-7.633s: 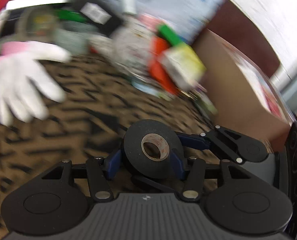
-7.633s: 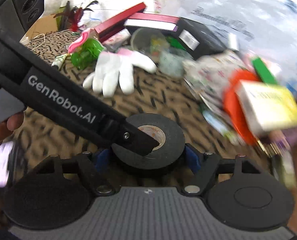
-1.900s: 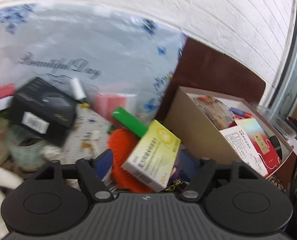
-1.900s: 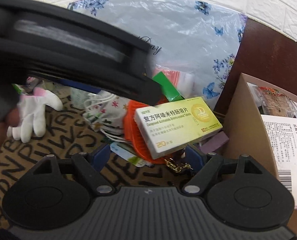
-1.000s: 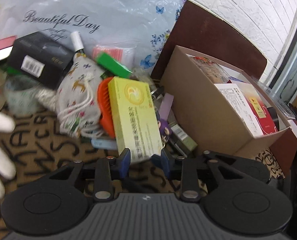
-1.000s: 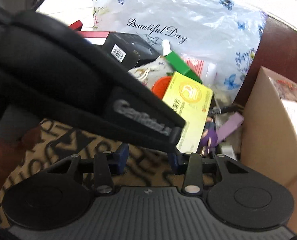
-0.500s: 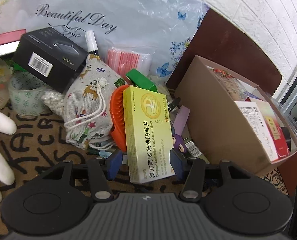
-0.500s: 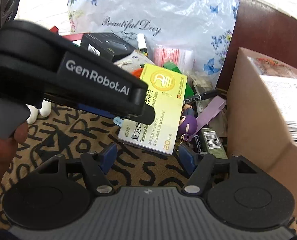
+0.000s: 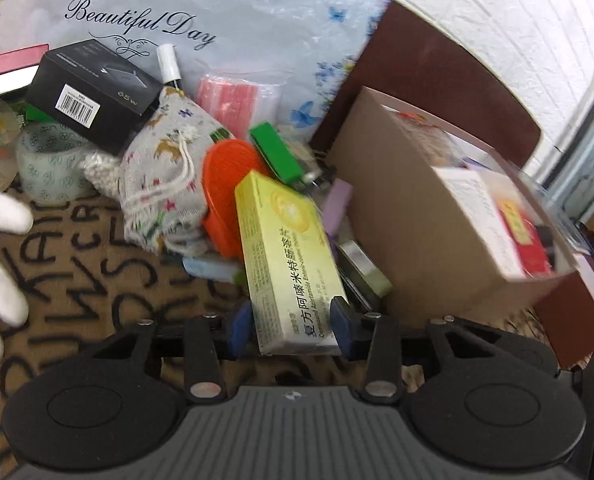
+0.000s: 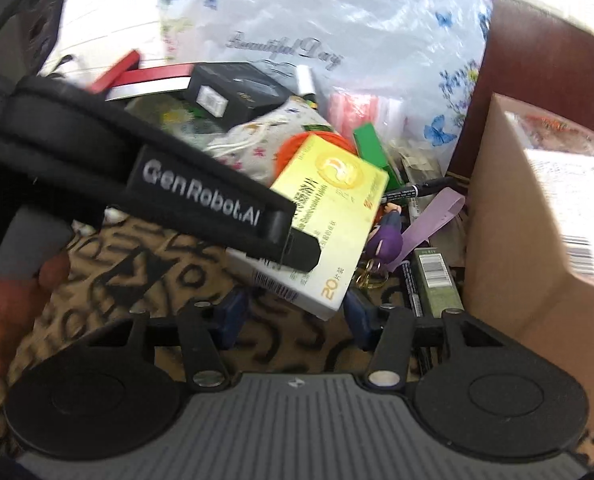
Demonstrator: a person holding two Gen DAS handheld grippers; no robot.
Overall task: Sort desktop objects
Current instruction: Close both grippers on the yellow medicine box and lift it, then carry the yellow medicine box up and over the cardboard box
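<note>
Left wrist view: the left tool [image 9: 291,322] has just been closing its jaws, and its blue pads now press both sides of the yellow medicine box [image 9: 287,256] (near end only), which slants over the patterned counter [image 9: 97,264] beside the cardboard box [image 9: 429,216]. The right tool [image 10: 293,312] has also been closing, its pads apart and gripping nothing, the box's corner just ahead of them.

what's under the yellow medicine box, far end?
The yellow medicine box leans on an orange round thing beside a drawstring pouch. What lies beneath its middle is covered.
</note>
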